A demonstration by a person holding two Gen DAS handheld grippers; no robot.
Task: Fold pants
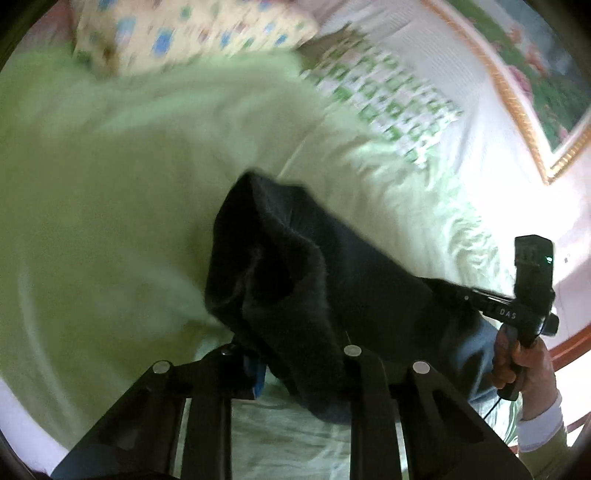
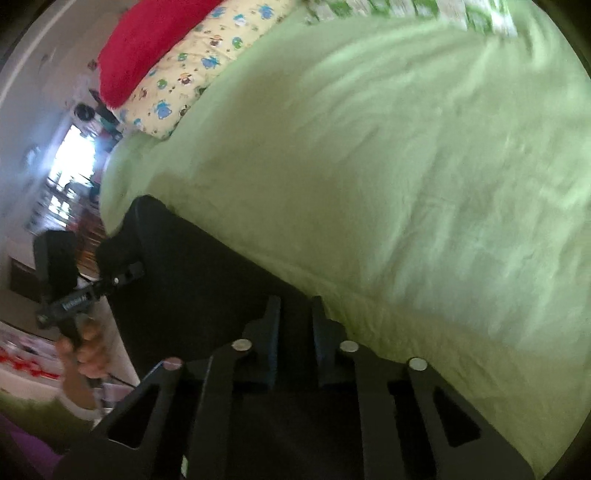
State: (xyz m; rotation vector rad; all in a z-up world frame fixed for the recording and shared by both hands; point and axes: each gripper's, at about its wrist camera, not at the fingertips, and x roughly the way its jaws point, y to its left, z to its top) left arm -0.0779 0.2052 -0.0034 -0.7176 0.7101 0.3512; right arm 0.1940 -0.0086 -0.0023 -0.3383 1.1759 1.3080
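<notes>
The dark pants [image 1: 295, 280] hang in the air over the green bedsheet [image 1: 110, 192], stretched between both grippers. My left gripper [image 1: 295, 369] is shut on one end of the pants; the cloth drapes over its fingers and hides the tips. My right gripper [image 2: 293, 343] is shut on the other end of the pants [image 2: 207, 280]. The right gripper also shows in the left wrist view [image 1: 458, 291], clamped on the fabric. The left gripper shows in the right wrist view [image 2: 125, 275], gripping the far end.
A yellow patterned pillow [image 1: 177, 29] and a green-and-white patterned cloth [image 1: 388, 92] lie at the head of the bed. A red pillow [image 2: 147, 44] lies on the yellow one. A gold-framed picture [image 1: 535, 74] hangs on the wall.
</notes>
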